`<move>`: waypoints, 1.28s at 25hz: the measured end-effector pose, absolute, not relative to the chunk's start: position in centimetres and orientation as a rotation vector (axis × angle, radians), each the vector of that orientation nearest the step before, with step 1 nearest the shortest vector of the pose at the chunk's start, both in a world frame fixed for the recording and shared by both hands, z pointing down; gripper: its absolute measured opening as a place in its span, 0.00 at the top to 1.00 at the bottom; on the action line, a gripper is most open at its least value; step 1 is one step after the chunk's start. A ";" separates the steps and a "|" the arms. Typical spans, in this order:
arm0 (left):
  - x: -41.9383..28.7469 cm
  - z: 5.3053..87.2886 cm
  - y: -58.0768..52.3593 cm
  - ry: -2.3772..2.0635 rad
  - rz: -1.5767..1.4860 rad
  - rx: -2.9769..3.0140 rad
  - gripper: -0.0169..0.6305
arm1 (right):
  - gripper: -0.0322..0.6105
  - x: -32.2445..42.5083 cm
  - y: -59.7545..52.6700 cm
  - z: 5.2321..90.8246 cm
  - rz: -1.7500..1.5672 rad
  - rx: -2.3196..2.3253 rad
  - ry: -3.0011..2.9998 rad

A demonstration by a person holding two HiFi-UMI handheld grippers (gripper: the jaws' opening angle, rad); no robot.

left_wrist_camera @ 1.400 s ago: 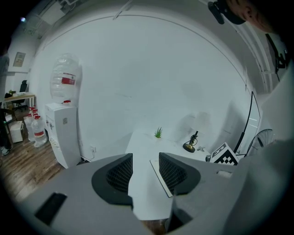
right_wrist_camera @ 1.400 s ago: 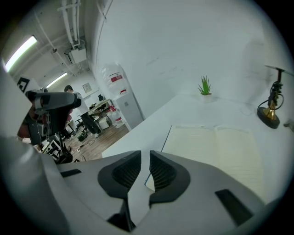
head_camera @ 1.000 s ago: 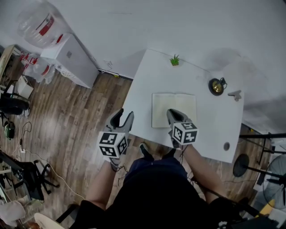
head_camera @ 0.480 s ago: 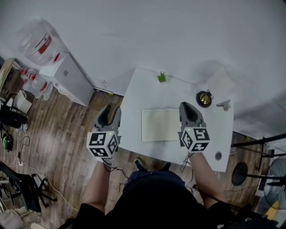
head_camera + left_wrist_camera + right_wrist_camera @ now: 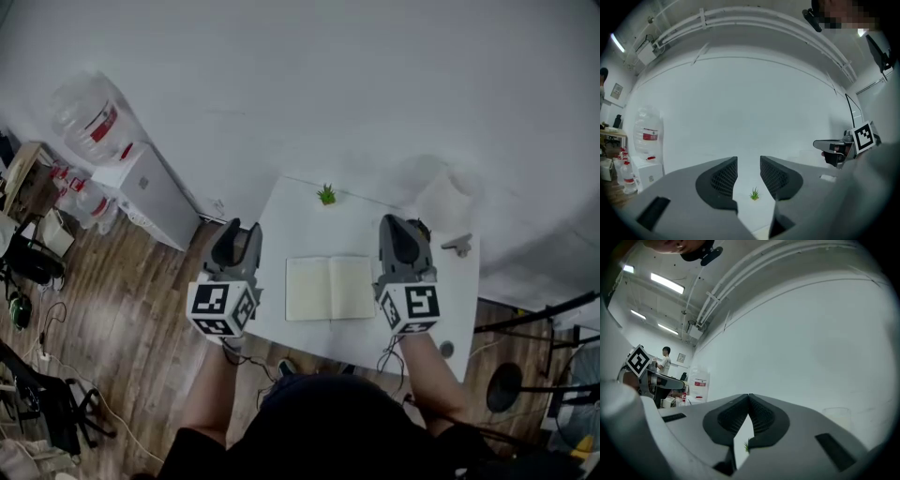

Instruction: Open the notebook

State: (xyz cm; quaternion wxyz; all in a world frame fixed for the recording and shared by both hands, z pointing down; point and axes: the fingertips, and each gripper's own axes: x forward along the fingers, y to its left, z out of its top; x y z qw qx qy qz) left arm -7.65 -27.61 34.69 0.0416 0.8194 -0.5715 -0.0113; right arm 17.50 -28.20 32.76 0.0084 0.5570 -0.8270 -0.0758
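Observation:
The notebook (image 5: 330,289) lies open and flat on the white table (image 5: 300,220), both cream pages showing. My left gripper (image 5: 236,234) is held high over the table's left edge, pointing level at the wall; its jaws (image 5: 748,164) are closing, still apart, with nothing between them. My right gripper (image 5: 398,230) hovers right of the notebook, also level, its jaws (image 5: 749,399) shut on nothing. Neither gripper touches the notebook. In each gripper view the other gripper shows at the side.
A small green plant (image 5: 326,195) stands at the table's far edge. A dark round object (image 5: 421,225) and a grey item (image 5: 458,246) sit at the far right. A water dispenser (image 5: 141,192) with bottles (image 5: 89,117) stands on the left.
Both grippers have lifted up and away from the open notebook and now point level at the wall. The right jaws closed fully and the left jaws narrowed.

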 end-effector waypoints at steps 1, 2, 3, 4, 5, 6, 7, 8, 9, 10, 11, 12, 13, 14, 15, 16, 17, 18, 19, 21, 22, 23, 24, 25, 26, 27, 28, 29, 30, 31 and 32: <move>-7.2 34.1 -27.6 -1.754 -0.044 2.518 0.75 | 0.94 17.8 -28.2 32.2 -0.258 1.741 -2.588; -6.8 33.5 -27.5 -1.757 -0.050 2.527 0.75 | 0.94 18.0 -28.1 31.8 -0.278 1.742 -2.589; -6.4 33.1 -27.4 -1.758 -0.052 2.535 0.75 | 0.94 18.2 -28.1 31.4 -0.296 1.743 -2.589; -6.1 32.7 -27.3 -1.759 -0.053 2.542 0.75 | 0.94 18.4 -28.0 31.0 -0.311 1.744 -2.590; -5.8 32.4 -27.3 -1.760 -0.053 2.548 0.75 | 0.94 18.6 -27.9 30.6 -0.327 1.743 -2.591; -5.5 32.1 -27.3 -1.761 -0.055 2.553 0.75 | 0.94 18.7 -27.9 30.1 -0.343 1.740 -2.594; -5.3 31.8 -27.3 -1.764 -0.058 2.557 0.75 | 0.94 18.8 -28.0 29.8 -0.359 1.736 -2.598; -5.0 31.5 -27.4 -1.767 -0.060 2.561 0.75 | 0.94 18.9 -28.1 29.5 -0.376 1.731 -2.601; -4.8 31.4 -27.5 -1.769 -0.062 2.563 0.76 | 0.94 18.9 -28.1 29.2 -0.393 1.727 -2.602; -4.6 31.4 -27.6 -1.769 -0.060 2.563 0.76 | 0.94 19.0 -28.1 29.1 -0.408 1.723 -2.600; -4.4 31.5 -27.6 -1.767 -0.056 2.562 0.76 | 0.94 19.0 -28.1 29.1 -0.418 1.722 -2.594; -4.3 31.6 -27.6 -1.763 -0.049 2.561 0.76 | 0.94 18.9 -28.0 29.0 -0.420 1.723 -2.586; -4.2 31.8 -27.6 -1.760 -0.041 2.559 0.76 | 0.94 18.9 -28.0 29.0 -0.419 1.723 -2.576; -4.1 32.0 -27.6 -1.756 -0.034 2.558 0.76 | 0.94 18.9 -28.0 28.9 -0.420 1.723 -2.568; -4.0 32.2 -27.7 -1.754 -0.027 2.557 0.76 | 0.94 18.9 -28.0 28.9 -0.428 1.721 -2.563; -3.8 32.3 -27.7 -1.751 -0.022 2.556 0.76 | 0.94 18.9 -28.1 28.8 -0.440 1.719 -2.560; -3.7 32.5 -27.8 -1.749 -0.019 2.556 0.76 | 0.94 18.9 -28.1 28.8 -0.452 1.718 -2.559; -3.6 32.6 -27.8 -1.747 -0.015 2.556 0.76 | 0.94 18.9 -28.1 28.8 -0.456 1.718 -2.559; -3.5 32.7 -27.7 -1.744 -0.011 2.556 0.76 | 0.94 19.0 -28.1 28.9 -0.452 1.719 -2.561; -3.3 32.9 -27.5 -1.740 -0.002 2.552 0.76 | 0.94 19.2 -28.0 29.2 -0.421 1.718 -2.564; -3.3 32.9 -27.5 -1.739 0.001 2.552 0.76 | 0.94 19.3 -28.1 29.3 -0.405 1.717 -2.564; -3.1 32.9 -27.6 -1.738 0.002 2.553 0.76 | 0.94 19.4 -28.2 29.4 -0.395 1.715 -2.564; -3.0 32.8 -27.7 -1.735 0.002 2.555 0.77 | 0.94 19.5 -28.2 29.3 -0.396 1.715 -2.566; -2.9 32.9 -27.6 -1.732 0.002 2.556 0.77 | 0.94 19.6 -28.2 29.3 -0.404 1.715 -2.567; -2.7 33.0 -27.6 -1.728 0.002 2.556 0.77 | 0.94 19.7 -28.1 29.3 -0.412 1.717 -2.568; -2.7 33.1 -27.5 -1.727 0.004 2.555 0.77 | 0.94 19.7 -28.0 29.4 -0.413 1.717 -2.569; -2.7 33.2 -27.5 -1.727 0.006 2.553 0.77 | 0.94 19.7 -28.0 29.5 -0.407 1.717 -2.571; -2.7 33.3 -27.5 -1.727 0.008 2.553 0.77 | 0.94 19.7 -28.0 29.6 -0.398 1.717 -2.573; -2.7 33.3 -27.5 -1.726 0.008 2.554 0.77 | 0.94 19.7 -28.1 29.7 -0.393 1.716 -2.574; -2.7 33.3 -27.6 -1.725 0.009 2.556 0.77 | 0.94 19.7 -28.1 29.7 -0.396 1.715 -2.575; -2.7 33.3 -27.6 -1.724 0.010 2.557 0.77 | 0.94 19.6 -28.1 29.7 -0.401 1.714 -2.577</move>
